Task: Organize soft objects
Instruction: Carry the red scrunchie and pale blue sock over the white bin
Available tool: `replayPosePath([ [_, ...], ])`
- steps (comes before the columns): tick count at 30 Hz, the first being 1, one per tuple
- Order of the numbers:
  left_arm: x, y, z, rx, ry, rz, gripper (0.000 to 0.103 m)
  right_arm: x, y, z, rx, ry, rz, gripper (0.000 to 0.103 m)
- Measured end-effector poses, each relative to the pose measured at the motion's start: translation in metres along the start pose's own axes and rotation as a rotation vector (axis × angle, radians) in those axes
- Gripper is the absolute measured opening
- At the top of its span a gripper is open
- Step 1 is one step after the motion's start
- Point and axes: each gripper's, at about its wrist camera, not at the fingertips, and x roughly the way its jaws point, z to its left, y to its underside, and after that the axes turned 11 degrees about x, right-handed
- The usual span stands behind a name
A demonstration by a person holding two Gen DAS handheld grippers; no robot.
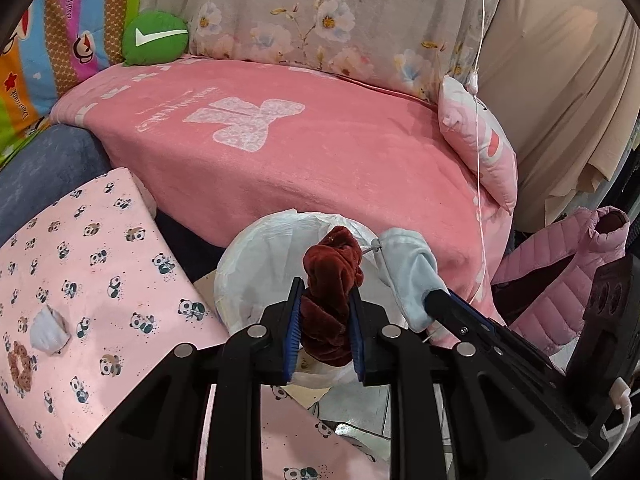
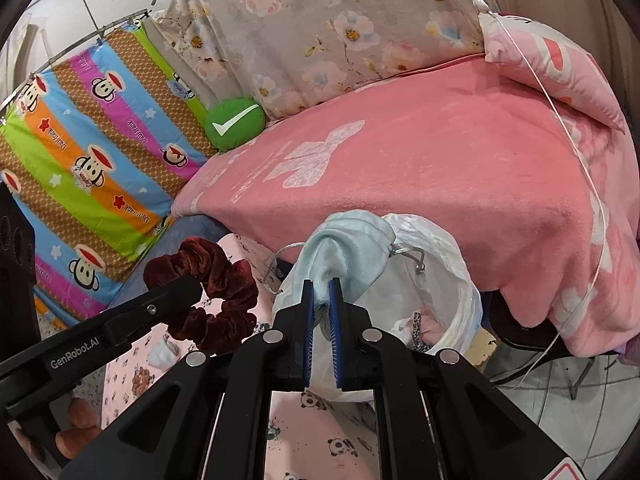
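Note:
My left gripper [image 1: 325, 294] is shut on a dark red velvet scrunchie [image 1: 330, 284], held over the white lined bin [image 1: 248, 264]. In the right wrist view the scrunchie [image 2: 218, 292] hangs from that left gripper [image 2: 192, 284] at left. My right gripper [image 2: 322, 289] is shut on a pale blue soft pouch [image 2: 352, 252] with a silver cord, above the bin's rim [image 2: 460, 280]. The left wrist view shows the same pouch [image 1: 412, 272] at the tip of the right gripper [image 1: 434, 296]. Small soft items lie inside the bin.
A pink panda-print cushion [image 1: 80, 264] carries a brown scrunchie [image 1: 20, 366] and a small white cloth [image 1: 48, 332]. Behind the bin is a pink blanket [image 1: 300, 152], a green check-mark pillow [image 1: 156, 38], a pink pillow [image 1: 480, 140] and a pink jacket [image 1: 560, 280].

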Motion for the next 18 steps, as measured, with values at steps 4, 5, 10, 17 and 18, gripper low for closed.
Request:
replayPosePath([
  [4, 0.016, -0.001, -0.003, 0.009, -0.009, 0.017, 0.021, 0.002, -0.006, -0.012, 0.019, 0.008, -0.010, 0.009],
  [5, 0.020, -0.001, -0.003, 0.006, -0.007, 0.025, 0.021, 0.003, -0.007, -0.013, 0.022, 0.007, -0.010, 0.009],
  [10, 0.033, -0.002, -0.001, -0.012, 0.006, 0.045, 0.022, 0.006, -0.010, -0.018, 0.017, 0.009, -0.013, 0.009],
  [17, 0.028, -0.002, 0.006, -0.023, -0.055, 0.017, 0.063, 0.014, -0.013, -0.018, 0.005, 0.004, -0.011, 0.009],
  [18, 0.027, -0.002, 0.008, -0.022, -0.070, 0.015, 0.063, 0.016, -0.014, -0.017, 0.002, 0.002, -0.010, 0.009],
])
